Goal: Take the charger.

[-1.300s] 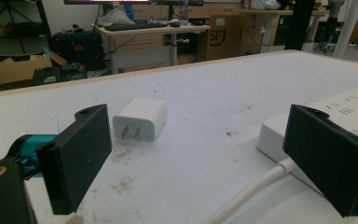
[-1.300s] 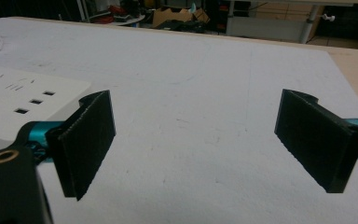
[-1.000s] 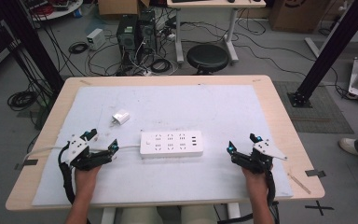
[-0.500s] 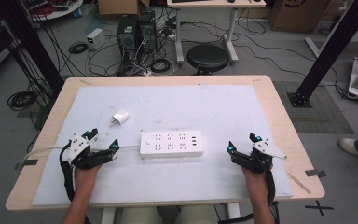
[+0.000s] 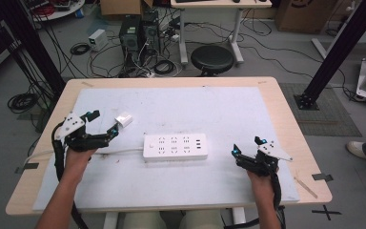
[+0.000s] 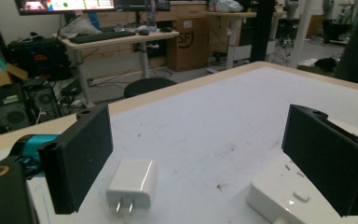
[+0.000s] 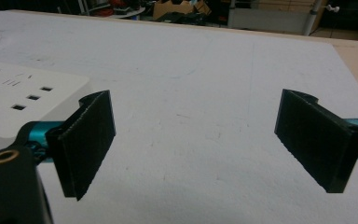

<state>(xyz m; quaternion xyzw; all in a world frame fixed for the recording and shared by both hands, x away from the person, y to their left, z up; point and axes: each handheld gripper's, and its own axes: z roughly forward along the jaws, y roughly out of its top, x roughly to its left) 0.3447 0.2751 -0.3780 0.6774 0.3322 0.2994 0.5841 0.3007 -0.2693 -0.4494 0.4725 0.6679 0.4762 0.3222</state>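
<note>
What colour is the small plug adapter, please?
White; the plug adapter shows best in the left gripper view.

in the left gripper view the power strip (image 6: 284, 198) is cut off by the bottom edge, and the right jaw covers its far end, so only one corner with a small switch shows. just left of the strip, the white charger (image 6: 133, 183) has prongs too blurred to count. in the right gripper view the strip (image 7: 23, 100) runs off the left edge, its near part behind the left jaw. in the high view the strip's (image 5: 175, 146) socket holes are too small to tell apart.
</note>
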